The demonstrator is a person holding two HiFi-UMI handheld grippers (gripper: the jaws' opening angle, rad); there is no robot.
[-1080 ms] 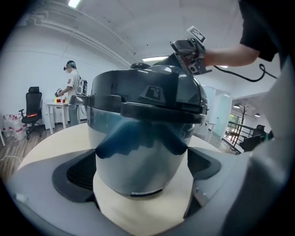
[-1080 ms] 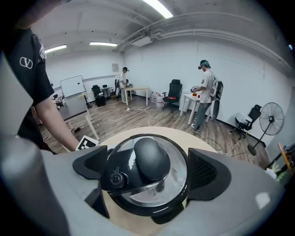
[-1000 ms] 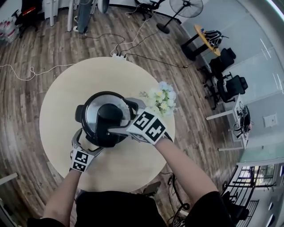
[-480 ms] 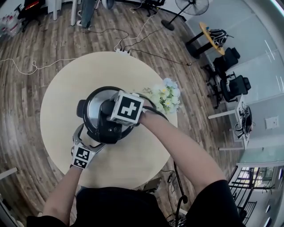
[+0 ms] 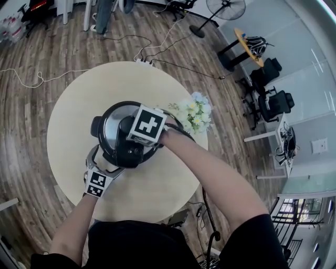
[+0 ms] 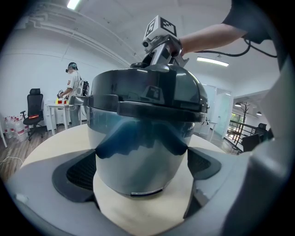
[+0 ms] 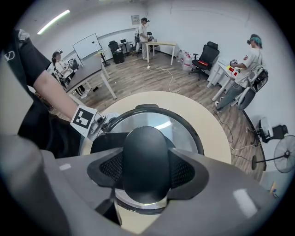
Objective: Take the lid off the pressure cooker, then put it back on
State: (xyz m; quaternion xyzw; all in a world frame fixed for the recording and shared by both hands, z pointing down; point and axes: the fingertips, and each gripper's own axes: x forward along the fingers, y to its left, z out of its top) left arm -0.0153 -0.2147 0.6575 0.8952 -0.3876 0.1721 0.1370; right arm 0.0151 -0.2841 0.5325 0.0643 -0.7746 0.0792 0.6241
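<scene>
Head view looks straight down on a round pale table [image 5: 73,105] with the pressure cooker [image 5: 118,152] sitting roughly in the middle, a bit toward the person. Just beside it on the right is a little bunch of white and yellow flowers [image 5: 193,115], close to the right forearm [image 5: 210,173], though I can't tell if they touch. That forearm and the right gripper [image 7: 147,169] hang right over the cooker, so a good part of the lid [image 7: 182,131] is hidden from above. Further out, a power strip [image 5: 142,62] lies by the table's far edge, cables [image 5: 31,79] trail over the wood floor [image 5: 47,47], and a standing fan [image 5: 226,8] and office chairs [image 5: 273,102] are well off at the back. Now the grippers: the left gripper [image 6: 140,170] comes in low from the near side, jaws spread wide around the cooker's lower body with both pads [image 6: 78,170] sitting against the steel wall. The right one points down at the lid, which is on the pot. Its jaws have just been closing and now pinch the black oval knob [image 7: 146,156] on top, a mesh pad touching each side.
</scene>
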